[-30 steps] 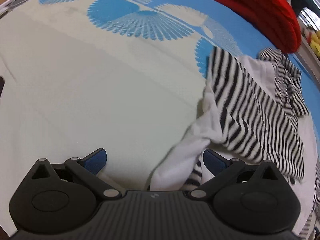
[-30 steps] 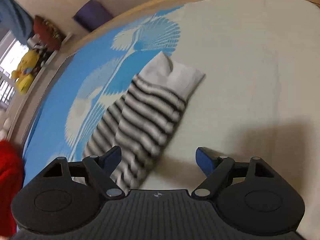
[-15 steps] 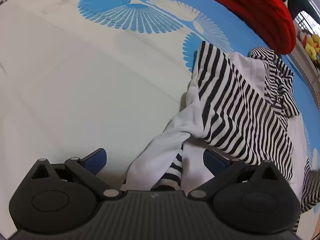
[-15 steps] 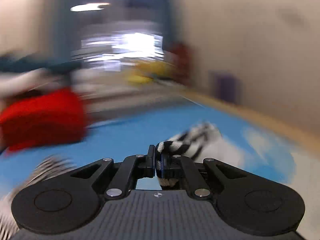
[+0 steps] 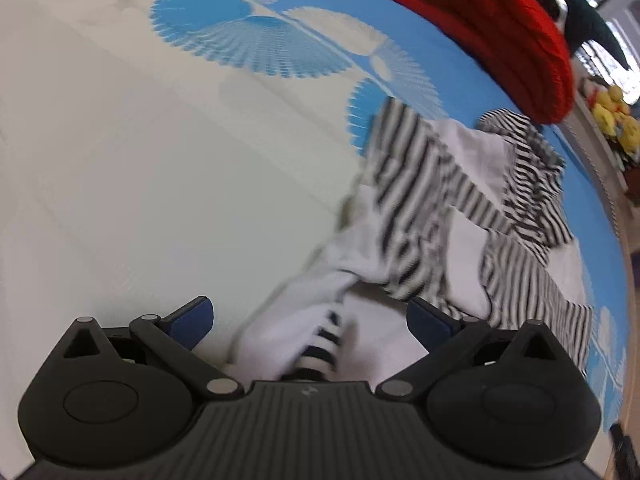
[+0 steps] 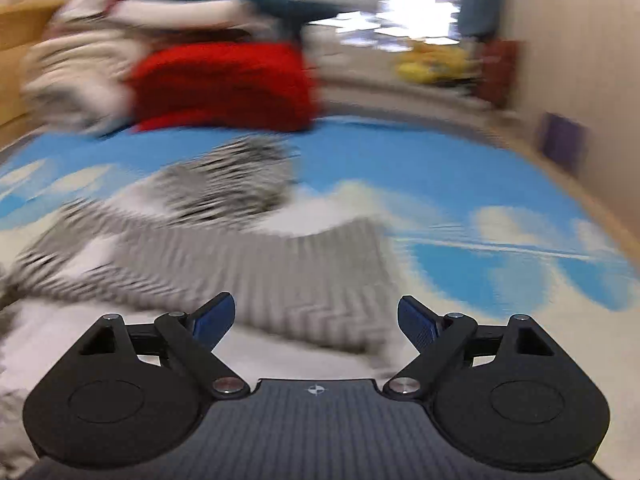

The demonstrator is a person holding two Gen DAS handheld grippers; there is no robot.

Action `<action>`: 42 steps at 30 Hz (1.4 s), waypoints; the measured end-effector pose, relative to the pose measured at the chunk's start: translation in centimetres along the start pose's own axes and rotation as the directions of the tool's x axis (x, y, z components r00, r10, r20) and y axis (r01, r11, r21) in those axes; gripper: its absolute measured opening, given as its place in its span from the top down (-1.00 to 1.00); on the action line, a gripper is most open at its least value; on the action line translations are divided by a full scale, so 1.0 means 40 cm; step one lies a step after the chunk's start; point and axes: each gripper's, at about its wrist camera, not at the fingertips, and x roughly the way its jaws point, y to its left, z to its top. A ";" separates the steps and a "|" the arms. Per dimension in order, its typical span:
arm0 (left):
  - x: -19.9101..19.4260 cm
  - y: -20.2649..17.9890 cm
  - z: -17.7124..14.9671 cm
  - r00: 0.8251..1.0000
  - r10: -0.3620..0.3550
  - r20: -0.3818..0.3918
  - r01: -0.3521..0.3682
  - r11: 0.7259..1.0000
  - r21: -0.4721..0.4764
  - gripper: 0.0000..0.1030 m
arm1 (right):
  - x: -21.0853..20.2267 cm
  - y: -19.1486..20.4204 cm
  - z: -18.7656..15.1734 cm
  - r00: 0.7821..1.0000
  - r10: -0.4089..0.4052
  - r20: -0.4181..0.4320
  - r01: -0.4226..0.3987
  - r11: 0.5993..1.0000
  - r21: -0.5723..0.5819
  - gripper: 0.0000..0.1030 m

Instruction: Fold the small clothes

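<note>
On the bed (image 5: pixel 120 160), the left gripper (image 5: pixel 308 316) is held with jaws apart, a white sock end lying between them, ungripped. Towards 2 o'clock the striped socks (image 5: pixel 460 200) are seen heaped and unfolded. The right gripper (image 6: pixel 316 316) is likewise spread wide above the blurred pile, gripping nothing. Folding is judged barely begun; pairing and folding remain.

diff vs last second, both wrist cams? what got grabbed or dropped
The right tool was open over a lone striped sock, then shut on it half a second ago and swung it across toward the red blanket. Now it is open, over the striped socks pile. The left tool stayed open, creeping forward over the white sock end. The bed sheet is unchanged.
</note>
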 end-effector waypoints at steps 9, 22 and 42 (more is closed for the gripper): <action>0.022 -0.094 -0.037 0.998 0.027 0.055 -0.036 0.983 0.180 -0.99 | 0.113 -0.133 -0.040 0.997 -0.040 -0.062 0.047 0.994 0.103 0.07; 0.050 -0.132 -0.072 0.989 0.118 0.089 -0.140 0.943 0.301 -0.99 | 0.206 -0.041 -0.072 0.974 0.024 -0.227 -0.014 0.999 0.048 -0.24; 0.042 -0.174 -0.102 0.970 0.163 0.179 -0.225 0.881 0.416 -0.99 | 0.138 -0.015 -0.047 0.987 0.046 -0.153 -0.048 0.999 -0.008 -0.45</action>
